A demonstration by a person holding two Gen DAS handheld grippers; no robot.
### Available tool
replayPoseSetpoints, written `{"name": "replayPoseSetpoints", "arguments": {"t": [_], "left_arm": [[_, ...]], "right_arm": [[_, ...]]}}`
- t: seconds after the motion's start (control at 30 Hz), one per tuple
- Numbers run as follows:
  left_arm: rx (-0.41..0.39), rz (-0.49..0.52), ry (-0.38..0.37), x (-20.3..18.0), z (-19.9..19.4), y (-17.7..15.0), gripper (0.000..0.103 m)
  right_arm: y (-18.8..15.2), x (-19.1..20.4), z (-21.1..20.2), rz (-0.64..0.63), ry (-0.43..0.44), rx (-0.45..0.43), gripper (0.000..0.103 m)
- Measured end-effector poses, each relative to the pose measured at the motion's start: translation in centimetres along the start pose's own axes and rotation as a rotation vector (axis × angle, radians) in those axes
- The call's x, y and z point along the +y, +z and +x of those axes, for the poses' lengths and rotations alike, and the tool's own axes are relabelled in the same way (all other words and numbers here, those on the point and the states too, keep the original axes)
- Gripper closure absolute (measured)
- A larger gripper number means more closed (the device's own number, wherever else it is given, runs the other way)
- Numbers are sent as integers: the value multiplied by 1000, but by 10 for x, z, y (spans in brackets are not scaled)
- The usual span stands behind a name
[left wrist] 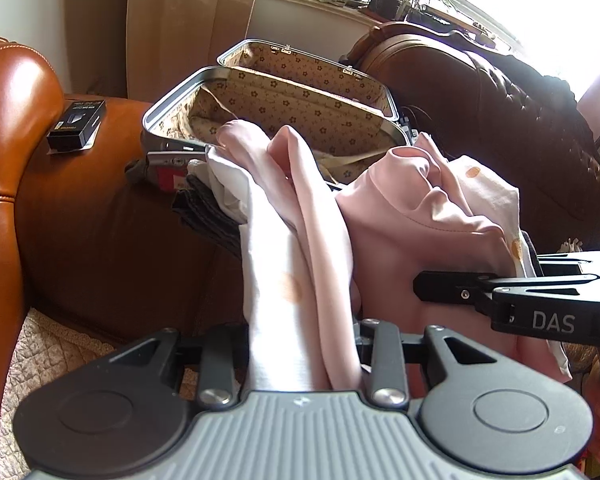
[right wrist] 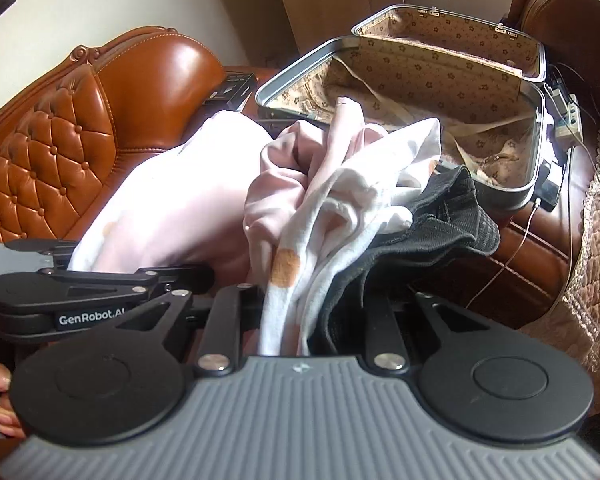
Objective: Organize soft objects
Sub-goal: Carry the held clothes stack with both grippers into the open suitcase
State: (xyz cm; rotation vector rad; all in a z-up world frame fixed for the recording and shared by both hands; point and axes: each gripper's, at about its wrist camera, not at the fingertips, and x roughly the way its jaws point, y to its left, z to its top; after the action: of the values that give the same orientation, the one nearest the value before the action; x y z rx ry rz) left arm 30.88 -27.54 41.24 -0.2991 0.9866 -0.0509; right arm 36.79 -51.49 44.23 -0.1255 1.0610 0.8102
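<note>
Both grippers clench one bundle of soft clothing: the left gripper [left wrist: 304, 360] pinches the pale pink and white dotted garment [left wrist: 412, 216], the right gripper [right wrist: 300, 320] that fabric plus a black ribbed cloth [right wrist: 444, 216] (raised together, presumably for carrying) before the open metal-rimmed, floral-lined suitcase [right wrist: 536, 160].

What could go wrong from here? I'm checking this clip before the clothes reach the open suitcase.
1. The pink-and-white garment spans both hand-held grippers, left and right; pulling apart may strain it or make it slip.
2. The dark garment hangs loosely from the bundle and could drop short of the suitcase.
3. Trailing fabric might snag the suitcase rim.
</note>
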Motion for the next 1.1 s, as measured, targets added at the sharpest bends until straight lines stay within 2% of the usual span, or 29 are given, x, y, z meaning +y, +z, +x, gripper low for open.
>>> {"name": "replayPoseSetpoints", "arguments": {"t": [0.23,0.6,0.77,1.1], "left_arm": [[-1,-32,-25,-3,13,59,68],[-13,-107,-7,-5,60,114,68],[-34,-170,40,-12,91,138,68],[-87,-478,213,-34,184,192,68]], "right_arm": [[65,-23,4,12,5,26,77],[135,-67,40,-25,25,74,77],[178,-92,72,-114,60,124,77],[280,-154,168,-339,181,275,78]]}}
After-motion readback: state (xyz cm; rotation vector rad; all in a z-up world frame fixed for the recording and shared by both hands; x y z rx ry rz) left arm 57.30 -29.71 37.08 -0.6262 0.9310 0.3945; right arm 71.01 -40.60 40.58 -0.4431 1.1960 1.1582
